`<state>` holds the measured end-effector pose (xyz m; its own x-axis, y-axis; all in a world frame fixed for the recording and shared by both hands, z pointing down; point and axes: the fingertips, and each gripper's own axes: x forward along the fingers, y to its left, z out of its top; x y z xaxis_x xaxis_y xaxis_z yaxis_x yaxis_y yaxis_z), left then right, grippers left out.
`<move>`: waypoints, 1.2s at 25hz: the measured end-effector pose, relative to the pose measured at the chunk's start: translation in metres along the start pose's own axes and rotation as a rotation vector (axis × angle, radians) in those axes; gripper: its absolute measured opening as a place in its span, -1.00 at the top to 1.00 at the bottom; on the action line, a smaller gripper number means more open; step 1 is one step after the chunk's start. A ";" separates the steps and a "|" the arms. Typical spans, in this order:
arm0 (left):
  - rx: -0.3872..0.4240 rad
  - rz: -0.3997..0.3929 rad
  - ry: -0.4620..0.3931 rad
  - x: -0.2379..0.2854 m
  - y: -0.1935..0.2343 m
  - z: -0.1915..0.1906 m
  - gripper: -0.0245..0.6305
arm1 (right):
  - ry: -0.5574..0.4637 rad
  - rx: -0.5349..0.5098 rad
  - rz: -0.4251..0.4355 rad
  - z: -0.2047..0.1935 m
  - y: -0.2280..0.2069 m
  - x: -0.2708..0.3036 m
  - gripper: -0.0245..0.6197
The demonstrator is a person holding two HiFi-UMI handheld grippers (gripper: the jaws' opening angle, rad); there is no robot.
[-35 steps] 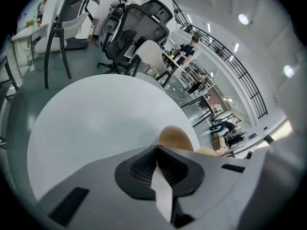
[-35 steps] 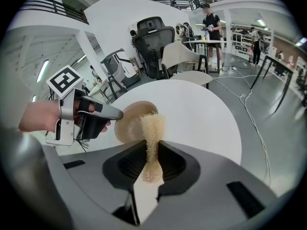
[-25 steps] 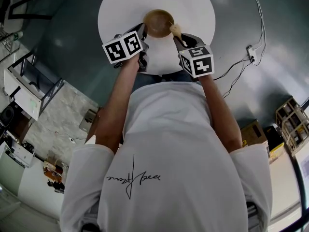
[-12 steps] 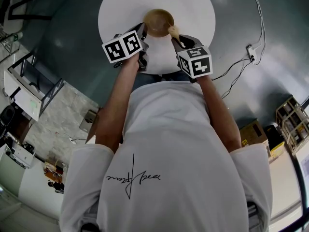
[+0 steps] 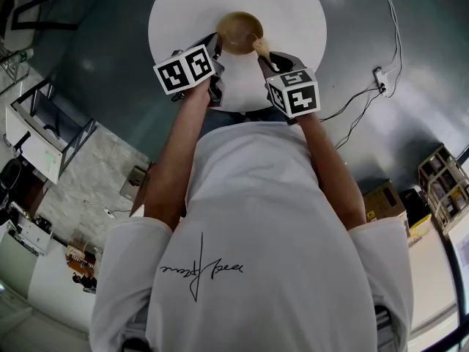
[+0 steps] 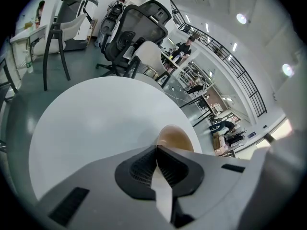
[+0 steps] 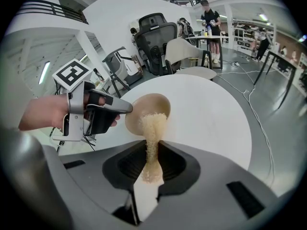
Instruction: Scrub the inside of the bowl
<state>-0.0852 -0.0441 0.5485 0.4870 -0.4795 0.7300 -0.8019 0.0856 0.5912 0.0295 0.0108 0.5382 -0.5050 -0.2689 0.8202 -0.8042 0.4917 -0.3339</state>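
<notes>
A wooden bowl (image 5: 239,29) stands near the front of the round white table (image 5: 293,13). My left gripper (image 5: 216,46) is shut, its tips resting against the bowl's left rim; nothing shows between its pads. In the left gripper view the bowl (image 6: 175,138) sits just past the gripper (image 6: 157,150). My right gripper (image 5: 265,57) is shut on a yellowish coarse sponge (image 5: 259,47). Seen in the right gripper view, the sponge (image 7: 153,128) sticks out from the gripper (image 7: 152,152) and reaches over the near rim into the bowl (image 7: 146,110), with the left gripper (image 7: 125,108) at the bowl's left.
Office chairs (image 7: 156,37) stand beyond the table. A cable and power strip (image 5: 381,79) lie on the floor to the right, and a wooden crate (image 5: 443,185) stands further right. People stand at desks in the background.
The right gripper has shifted slightly left with the sponge, bringing it closer over the bowl's rim. The left gripper and the bowl have hardly moved.
</notes>
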 end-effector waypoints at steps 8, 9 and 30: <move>-0.047 -0.001 -0.020 -0.001 0.003 0.002 0.89 | 0.010 -0.018 0.030 -0.002 0.014 0.005 0.66; -0.049 -0.001 -0.021 -0.001 0.004 0.002 0.89 | 0.012 -0.023 0.035 -0.002 0.016 0.006 0.66; -0.061 -0.016 -0.017 -0.002 0.004 0.002 0.89 | 0.032 -0.059 0.107 0.000 0.049 0.018 0.66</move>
<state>-0.0903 -0.0446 0.5486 0.4932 -0.4961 0.7146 -0.7712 0.1307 0.6230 -0.0189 0.0294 0.5366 -0.5759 -0.1860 0.7961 -0.7260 0.5640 -0.3934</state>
